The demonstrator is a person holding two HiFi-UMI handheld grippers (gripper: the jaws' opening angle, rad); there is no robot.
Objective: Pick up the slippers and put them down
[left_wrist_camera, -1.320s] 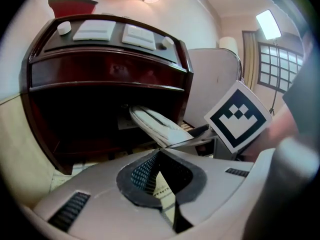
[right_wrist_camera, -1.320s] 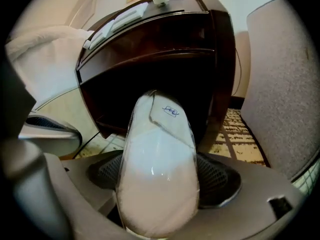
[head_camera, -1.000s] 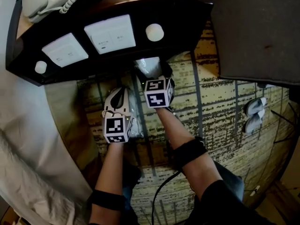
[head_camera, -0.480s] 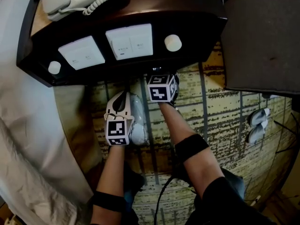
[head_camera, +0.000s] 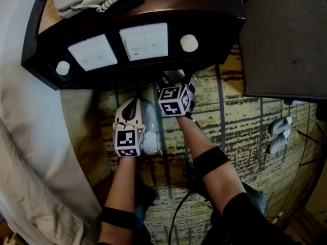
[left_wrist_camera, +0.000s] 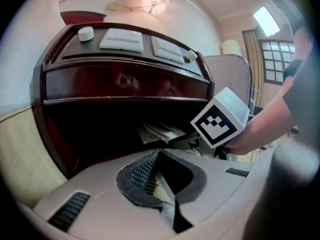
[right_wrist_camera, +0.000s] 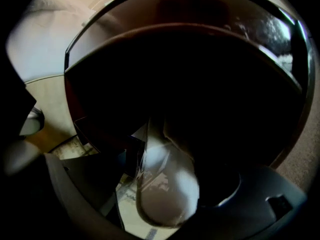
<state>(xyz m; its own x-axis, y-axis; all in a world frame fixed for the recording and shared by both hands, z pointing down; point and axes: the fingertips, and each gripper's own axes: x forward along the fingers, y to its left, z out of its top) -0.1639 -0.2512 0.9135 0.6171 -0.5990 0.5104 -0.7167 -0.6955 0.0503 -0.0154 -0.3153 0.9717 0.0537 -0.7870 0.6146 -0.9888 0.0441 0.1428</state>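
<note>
Right gripper [right_wrist_camera: 172, 169]: jaws wide, just been opening. A wrapped slipper [right_wrist_camera: 165, 199] stands between them, unpinched, half under the nightstand [head_camera: 214, 19] at 12 o'clock.
Left gripper [left_wrist_camera: 161, 171]: jaws pressed together. A second wrapped slipper [head_camera: 150, 129] lies at its 3 o'clock on the carpet [head_camera: 245, 131].
Step, likely: pick-up. Next move: close squarely on the slipper, draw it clear.

Ahead of both grippers the dark wooden bedside cabinet [head_camera: 138, 75] bars passage. Its top overhangs, leaving only the low dark recess [left_wrist_camera: 100, 129] beneath.

The right gripper [head_camera: 173, 77] stands at that opening. Its jaws have just opened wider, and a plastic-wrapped white slipper [right_wrist_camera: 167, 184] fills the gap between them.

Left of the left gripper [head_camera: 130, 103], white bed linen [head_camera: 30, 152] lies near.

Right of the right gripper, patterned carpet [head_camera: 240, 121] lies open as far as the dark grey fabric-covered furniture [head_camera: 286, 34].
</note>
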